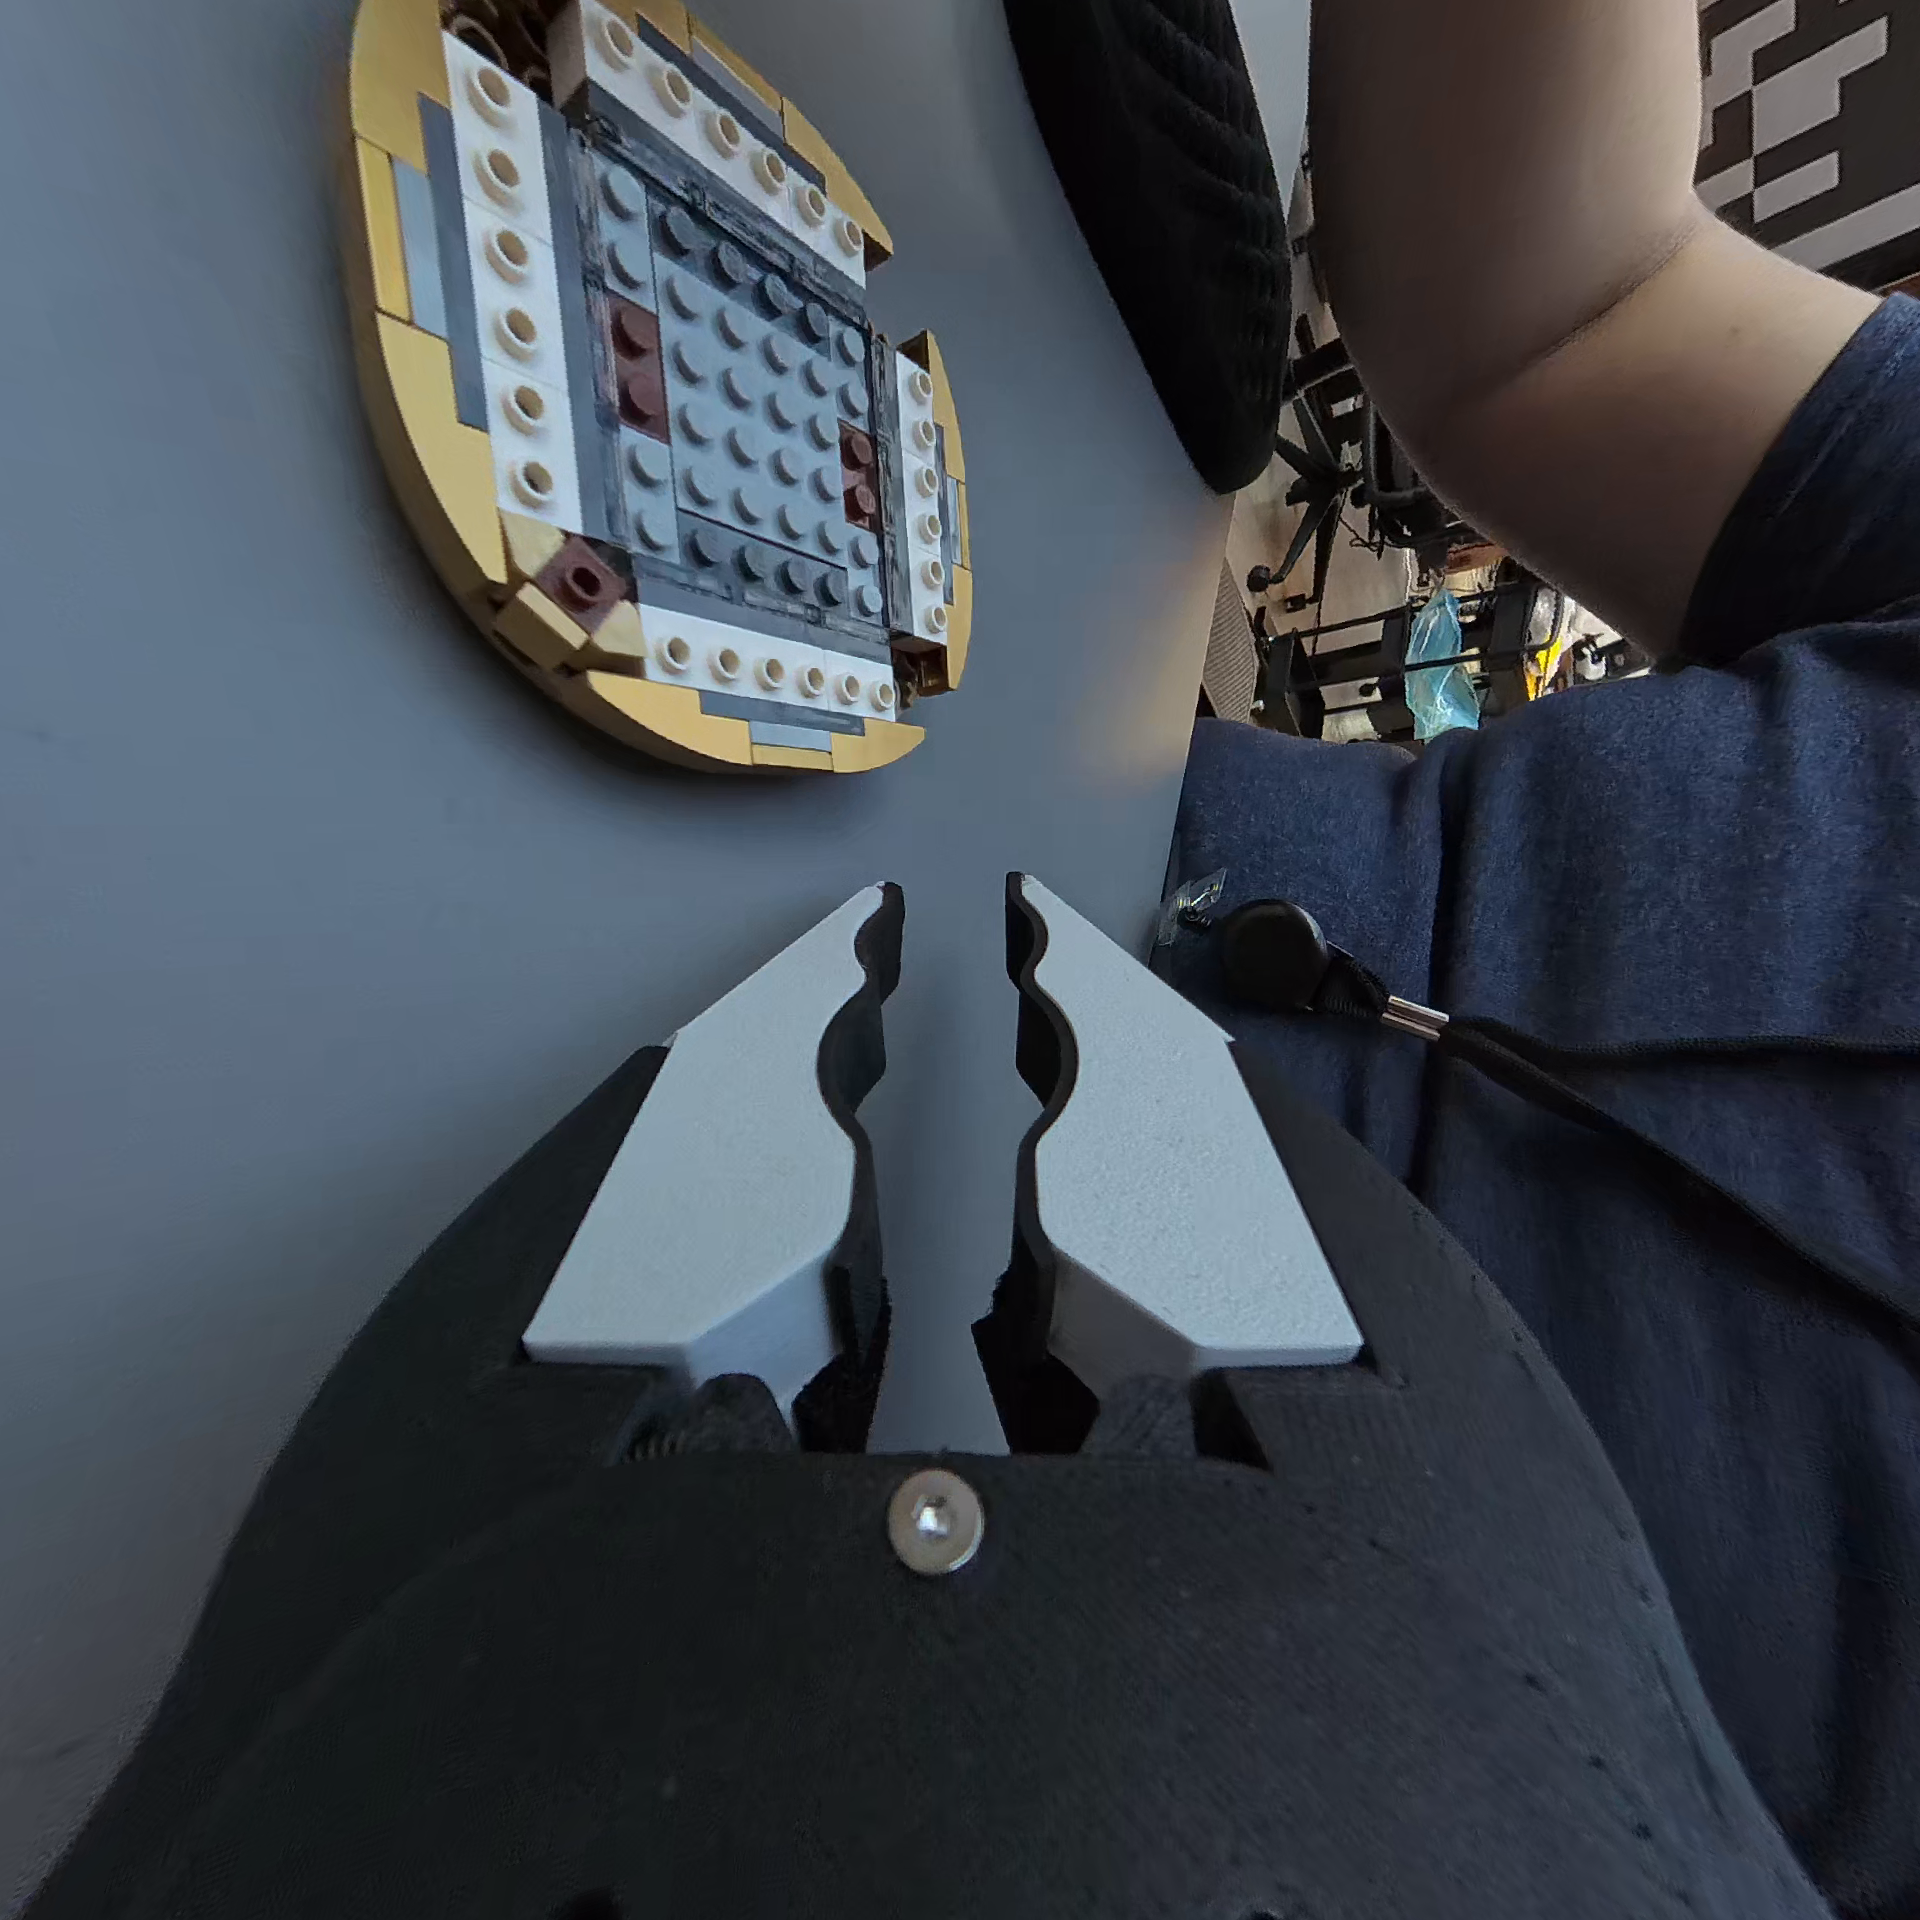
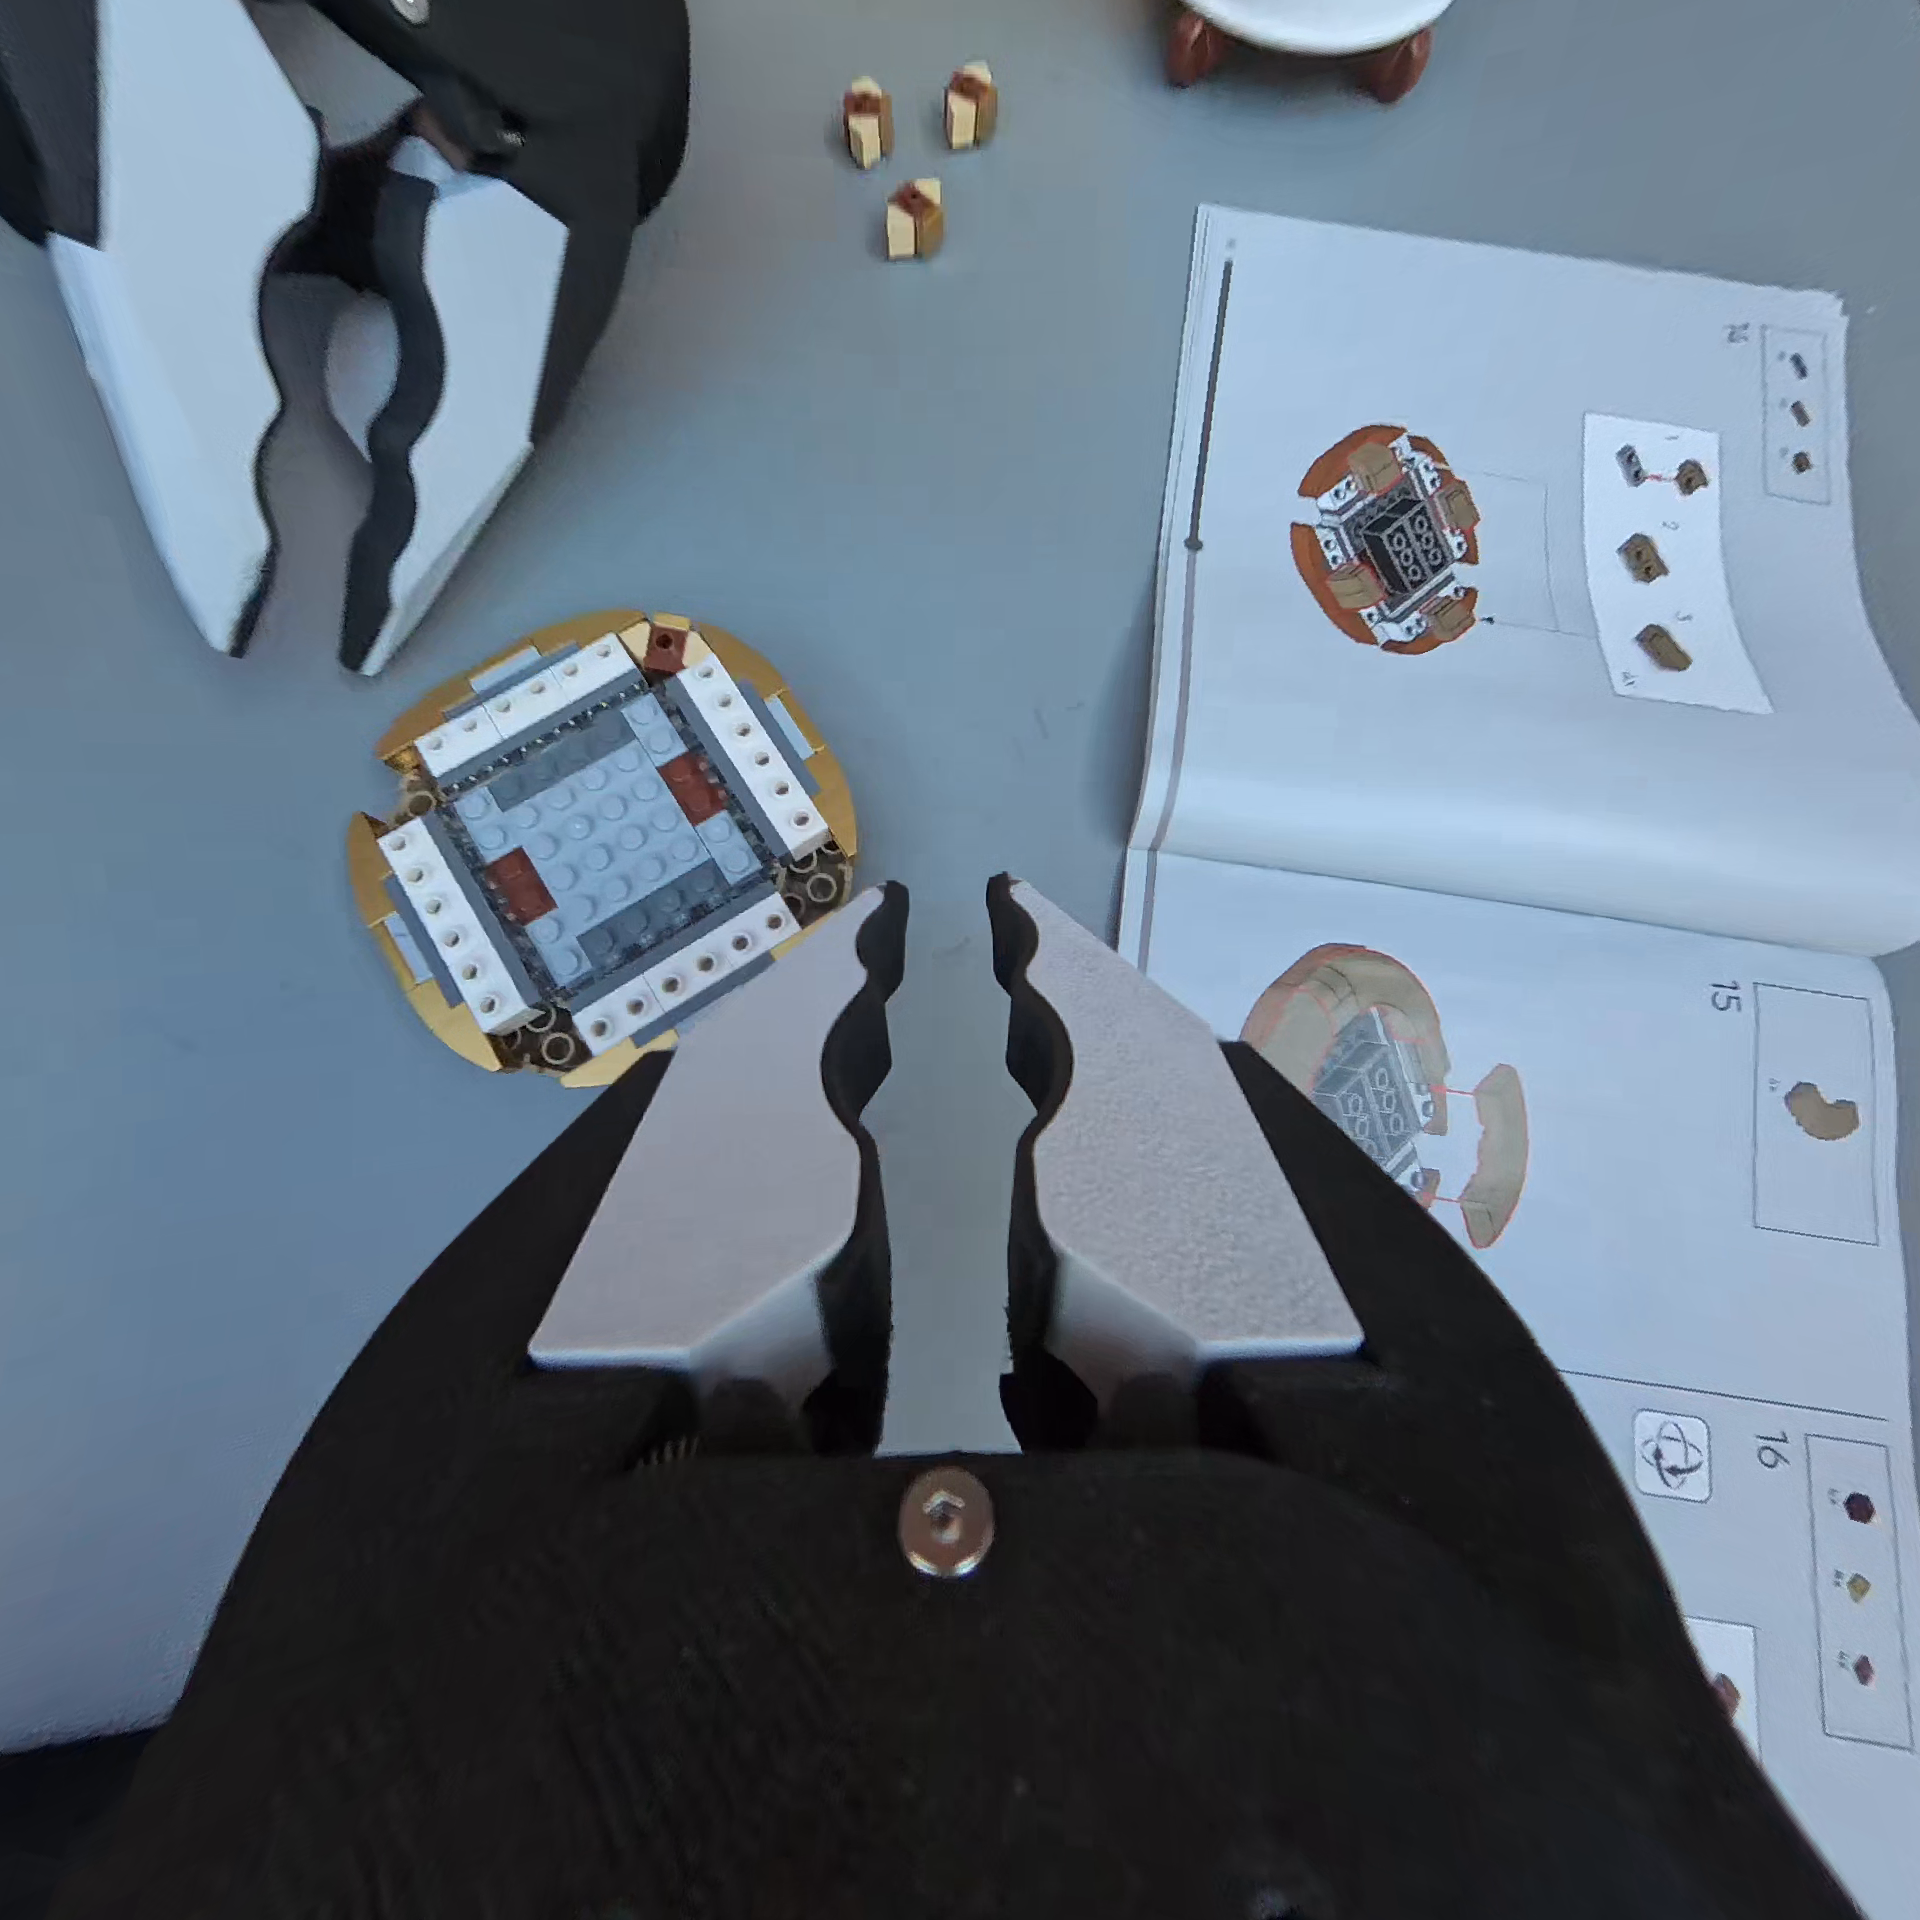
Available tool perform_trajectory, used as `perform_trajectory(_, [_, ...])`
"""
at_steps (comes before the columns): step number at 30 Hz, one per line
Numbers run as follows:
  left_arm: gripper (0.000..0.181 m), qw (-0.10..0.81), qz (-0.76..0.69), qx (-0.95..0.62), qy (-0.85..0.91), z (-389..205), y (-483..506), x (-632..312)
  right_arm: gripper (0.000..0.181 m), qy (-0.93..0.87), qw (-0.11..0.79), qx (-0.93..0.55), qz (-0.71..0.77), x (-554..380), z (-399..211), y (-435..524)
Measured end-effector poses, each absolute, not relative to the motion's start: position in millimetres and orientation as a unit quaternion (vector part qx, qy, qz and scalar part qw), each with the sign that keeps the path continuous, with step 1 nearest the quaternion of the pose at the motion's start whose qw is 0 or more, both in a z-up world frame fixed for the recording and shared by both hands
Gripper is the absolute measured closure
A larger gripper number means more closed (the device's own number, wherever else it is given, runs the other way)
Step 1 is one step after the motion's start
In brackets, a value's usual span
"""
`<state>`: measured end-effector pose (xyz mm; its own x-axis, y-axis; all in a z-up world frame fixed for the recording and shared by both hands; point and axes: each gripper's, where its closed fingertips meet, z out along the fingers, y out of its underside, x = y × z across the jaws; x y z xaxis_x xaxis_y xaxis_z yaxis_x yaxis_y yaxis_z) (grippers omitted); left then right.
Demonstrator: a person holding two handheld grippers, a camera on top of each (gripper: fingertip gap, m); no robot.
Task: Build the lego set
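A round lego base (image 2: 603,842) with a gold rim, white studded bricks and a grey studded middle lies flat on the grey table. It also shows in the left wrist view (image 1: 665,384). One small brown-and-tan corner piece (image 2: 667,646) sits on its far edge. Three loose brown-and-tan pieces (image 2: 914,156) stand farther back. My right gripper (image 2: 945,894) is open and empty, just right of the base. My left gripper (image 1: 954,891) is open and empty, short of the base; it shows at upper left in the right wrist view (image 2: 296,649).
An open instruction booklet (image 2: 1507,779) lies to the right of the base. A white dish on brown feet (image 2: 1299,42) stands at the far edge. A person in a blue shirt (image 1: 1610,1039) sits at the table edge, with a black lanyard. It is some 25 cm from my right tips to the white dish on brown feet (image 2: 1299,42).
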<state>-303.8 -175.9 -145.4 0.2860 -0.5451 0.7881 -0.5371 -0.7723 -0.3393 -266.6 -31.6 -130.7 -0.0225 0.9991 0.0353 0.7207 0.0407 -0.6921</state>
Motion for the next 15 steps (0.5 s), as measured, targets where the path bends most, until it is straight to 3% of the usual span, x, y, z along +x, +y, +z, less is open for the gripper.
perform_trajectory(15, [0.169,0.092,-0.431,-0.845,0.303,-155,-159,-283,0.181,-0.669,0.262,-0.658,0.226,-245,-150,-56])
